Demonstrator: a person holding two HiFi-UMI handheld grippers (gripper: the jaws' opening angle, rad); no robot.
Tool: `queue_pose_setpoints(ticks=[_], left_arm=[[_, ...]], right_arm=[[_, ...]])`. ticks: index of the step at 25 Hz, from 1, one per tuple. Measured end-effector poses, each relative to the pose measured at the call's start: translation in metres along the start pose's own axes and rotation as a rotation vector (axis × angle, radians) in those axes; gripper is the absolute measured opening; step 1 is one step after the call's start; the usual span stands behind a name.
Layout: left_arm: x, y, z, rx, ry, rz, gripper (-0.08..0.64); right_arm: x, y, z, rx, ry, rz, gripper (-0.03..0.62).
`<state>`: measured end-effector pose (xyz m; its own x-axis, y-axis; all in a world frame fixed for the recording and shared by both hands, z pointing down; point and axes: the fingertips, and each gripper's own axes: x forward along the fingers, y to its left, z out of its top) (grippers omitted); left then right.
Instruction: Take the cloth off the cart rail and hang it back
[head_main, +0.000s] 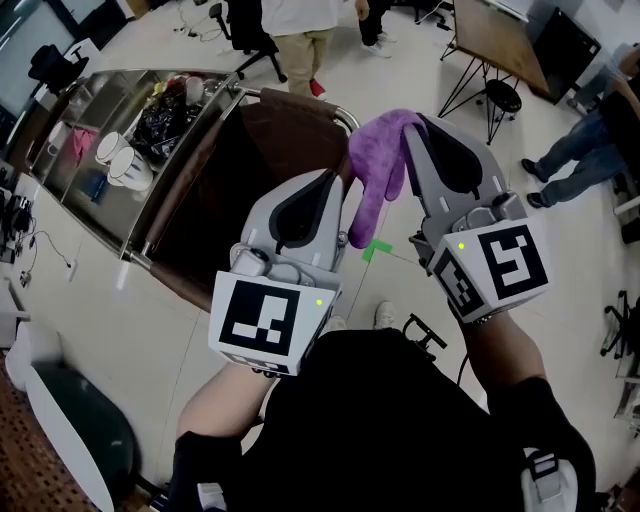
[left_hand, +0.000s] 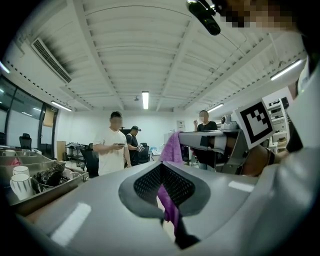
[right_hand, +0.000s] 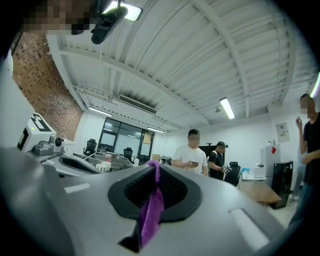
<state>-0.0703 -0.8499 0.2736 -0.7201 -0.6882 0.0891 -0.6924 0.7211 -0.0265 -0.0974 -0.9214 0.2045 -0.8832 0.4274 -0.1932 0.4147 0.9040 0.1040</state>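
A purple cloth (head_main: 378, 165) hangs in the air in front of me, clear of the cart rail (head_main: 300, 99). My right gripper (head_main: 410, 128) is shut on its upper end; in the right gripper view a purple strip (right_hand: 150, 210) runs between the closed jaws. My left gripper (head_main: 338, 188) sits just left of and below it, shut on another part of the cloth (left_hand: 168, 202). From the left gripper view the cloth's top (left_hand: 173, 147) shows at the right gripper's tip (left_hand: 184, 139). Both grippers point roughly level, above the cart's right end.
The steel cart (head_main: 150, 235) stands to my left, with white cups (head_main: 125, 160), a black bag (head_main: 165, 125) and a dark brown bin (head_main: 240, 170). People stand beyond the cart (head_main: 300, 40) and at the right (head_main: 585, 150). A table (head_main: 500, 35) and stool (head_main: 502, 97) are far right.
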Motion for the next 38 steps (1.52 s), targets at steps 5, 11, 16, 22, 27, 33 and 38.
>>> queue_pose_setpoints(ticks=[5, 11, 16, 22, 27, 33, 38], left_arm=[[0.012, 0.0, 0.007, -0.001, -0.003, 0.065, -0.002], [0.019, 0.002, 0.013, -0.01, -0.002, 0.157, -0.002], [0.016, 0.018, 0.01, -0.025, 0.0, 0.235, -0.002], [0.011, 0.044, -0.003, -0.035, 0.012, 0.312, -0.002], [0.009, 0.063, -0.022, -0.055, 0.026, 0.341, -0.002], [0.011, 0.073, -0.035, -0.085, 0.032, 0.333, -0.002], [0.011, 0.078, -0.04, -0.095, 0.029, 0.314, -0.002]], right_arm=[[0.013, -0.008, 0.004, 0.015, -0.01, 0.072, 0.014], [0.03, -0.009, 0.015, 0.013, -0.031, 0.178, 0.014], [0.054, 0.003, 0.0, 0.025, -0.008, 0.261, 0.014], [0.085, 0.03, -0.039, 0.052, 0.046, 0.365, 0.014], [0.105, 0.057, -0.092, 0.073, 0.159, 0.45, 0.015], [0.11, 0.082, -0.146, 0.084, 0.313, 0.546, 0.111], [0.11, 0.084, -0.146, 0.081, 0.306, 0.542, 0.15]])
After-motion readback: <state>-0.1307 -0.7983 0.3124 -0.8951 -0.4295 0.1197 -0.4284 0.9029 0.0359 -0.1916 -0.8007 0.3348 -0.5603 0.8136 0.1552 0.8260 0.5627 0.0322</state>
